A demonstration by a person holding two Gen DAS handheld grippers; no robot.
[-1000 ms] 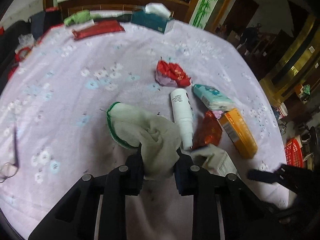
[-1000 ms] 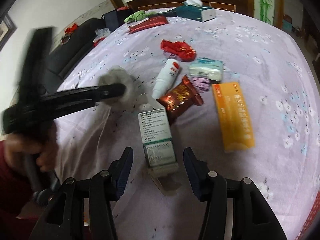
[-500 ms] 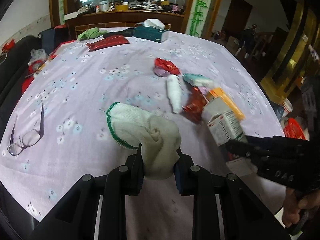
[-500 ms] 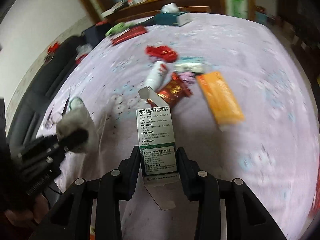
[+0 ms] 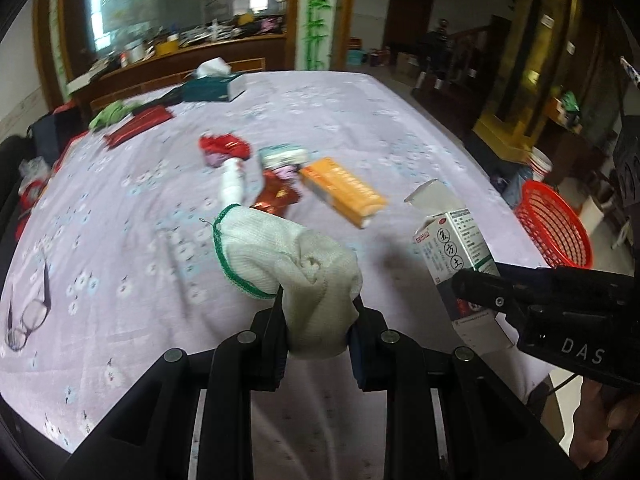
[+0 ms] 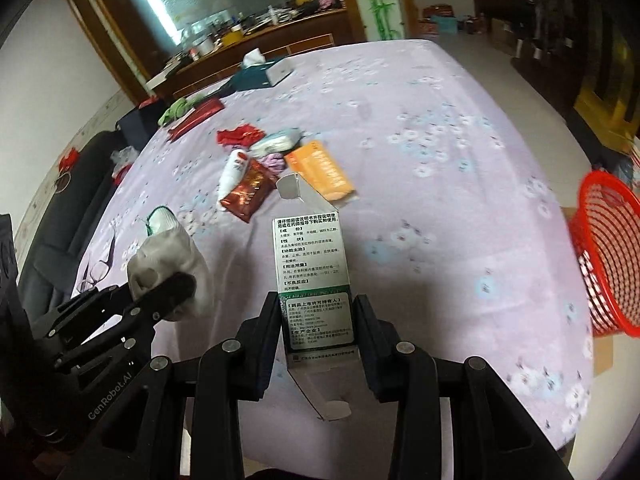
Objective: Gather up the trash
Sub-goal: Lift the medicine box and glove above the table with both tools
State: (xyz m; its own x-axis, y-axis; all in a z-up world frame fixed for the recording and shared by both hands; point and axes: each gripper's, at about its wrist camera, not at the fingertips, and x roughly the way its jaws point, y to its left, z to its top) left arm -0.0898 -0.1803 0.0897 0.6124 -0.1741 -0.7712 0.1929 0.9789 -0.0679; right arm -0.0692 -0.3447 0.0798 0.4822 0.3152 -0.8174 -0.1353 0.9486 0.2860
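My left gripper (image 5: 318, 316) is shut on a white knit glove (image 5: 288, 260) with a green cuff, held above the table. My right gripper (image 6: 318, 312) is shut on a white and green medicine box (image 6: 310, 264) with an open top flap, also lifted; the same medicine box (image 5: 456, 252) shows at the right of the left wrist view. On the lilac flowered tablecloth (image 6: 440, 160) lie a white bottle (image 6: 234, 170), a red foil packet (image 6: 250, 194), an orange box (image 6: 320, 170), a pale tissue pack (image 6: 278, 142) and a red wrapper (image 6: 236, 136). A red mesh basket (image 6: 604, 248) stands beyond the table's right edge.
Eyeglasses (image 5: 28, 316) lie near the left table edge. A teal tissue box (image 5: 212, 86), a green cloth (image 5: 112, 112) and a long red packet (image 5: 138, 126) sit at the far side. A black sofa (image 6: 60, 216) runs along the left. A wooden sideboard (image 6: 256, 36) stands behind.
My right gripper shut on the medicine box and lifted it off the table. Both grippers rose and swung to the right, bringing the red basket into view. The glove stays gripped.
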